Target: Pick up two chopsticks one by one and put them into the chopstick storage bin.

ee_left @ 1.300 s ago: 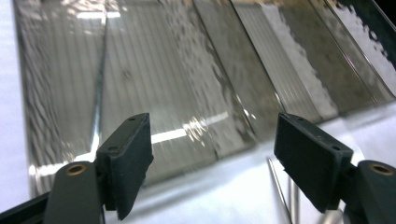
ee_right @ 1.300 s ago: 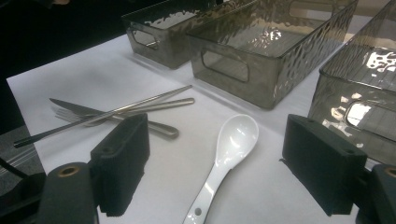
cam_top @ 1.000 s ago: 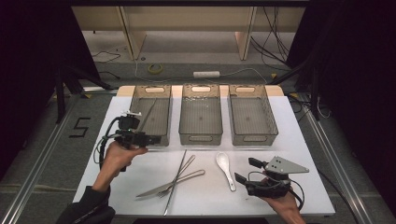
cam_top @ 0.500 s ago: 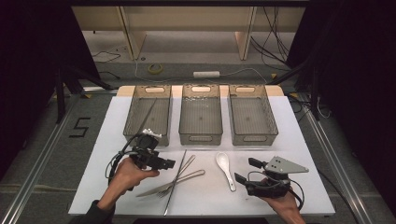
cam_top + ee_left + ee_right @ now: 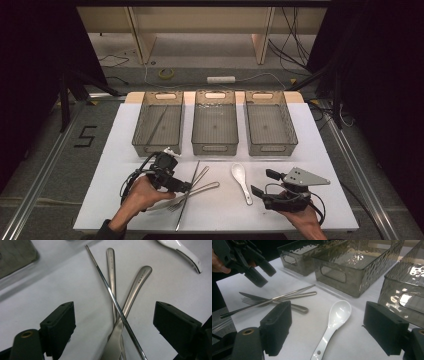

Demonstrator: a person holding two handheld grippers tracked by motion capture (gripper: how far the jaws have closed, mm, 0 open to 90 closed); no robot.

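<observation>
A metal chopstick point(image 5: 112, 297) lies crossed over a fork handle point(image 5: 111, 270) and a knife handle point(image 5: 137, 287) on the white table. My left gripper point(image 5: 181, 187) hovers just above this pile point(image 5: 192, 187). Its jaws have just been opening and stand wide apart; the cutlery lies under the gap and neither pad touches it. A white ceramic spoon point(image 5: 241, 181) lies to the right of the pile. My right gripper point(image 5: 264, 183) rests open near the table's front right, facing the spoon point(image 5: 337, 315), with nothing in it.
Three smoky clear bins stand in a row at the back: left bin point(image 5: 159, 95), middle bin point(image 5: 215, 148), right bin point(image 5: 272, 148). Another chopstick point(image 5: 159, 125) lies in the left bin. The table's front edge is close behind both hands.
My left gripper has moved from the front of the left bin down and to the right, over the crossed cutlery. The right gripper has stayed where it was.
</observation>
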